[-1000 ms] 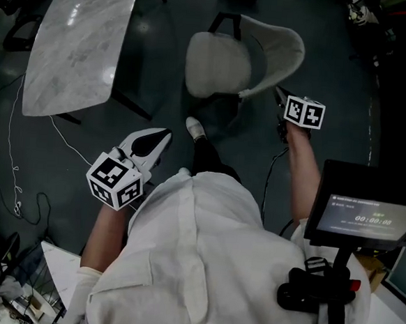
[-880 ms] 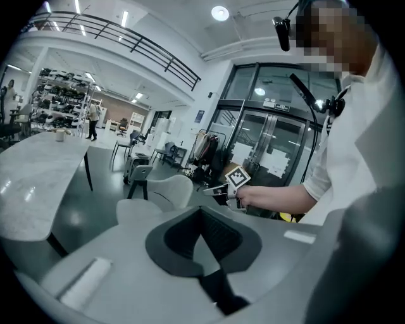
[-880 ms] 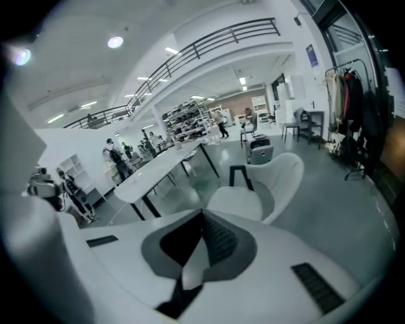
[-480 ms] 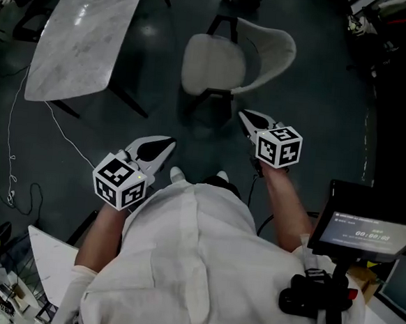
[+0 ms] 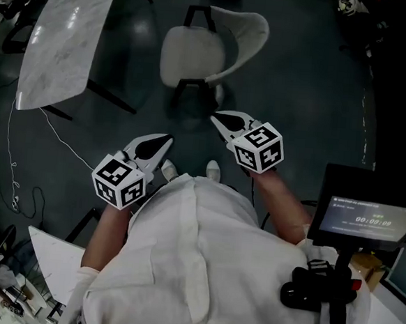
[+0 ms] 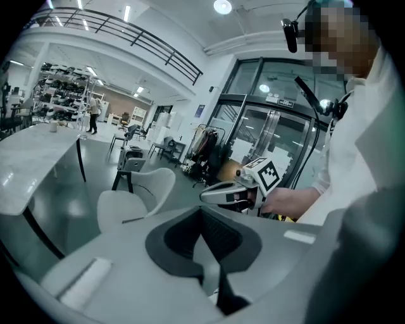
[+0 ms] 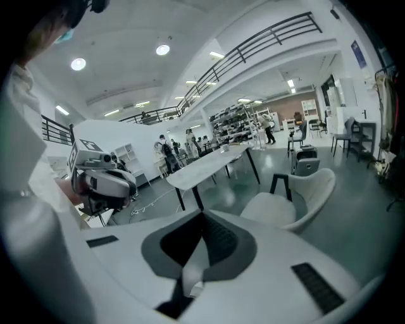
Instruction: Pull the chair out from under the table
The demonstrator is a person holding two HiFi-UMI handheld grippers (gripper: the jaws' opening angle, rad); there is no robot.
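Nearest the head camera is the person's white shirt (image 5: 202, 262), with a small screen (image 5: 366, 219) on a black mount at the right. Just ahead of the body the left gripper (image 5: 164, 142) is held low over the dark floor (image 5: 313, 96). Its own view shows the two jaws brought together, pad against pad, with nothing between them and touching nothing. The right gripper (image 5: 220, 119) sits a little further forward, beside the left one and apart from it. Its jaws are likewise closed tight on nothing, in the air and clear of every object. The tips of two white shoes (image 5: 213, 169) show below, between the grippers. Beyond the right gripper's tips stands the white chair (image 5: 198, 49), upright on its dark legs, its seat facing the table and its curved back on the far side. It stands out in the open, not tucked under the tabletop. The marble-topped table (image 5: 62, 38) lies further to the left, a strip of bare floor separating it from the chair. A thin cable (image 5: 12, 143) trails on the floor near its nearer end.
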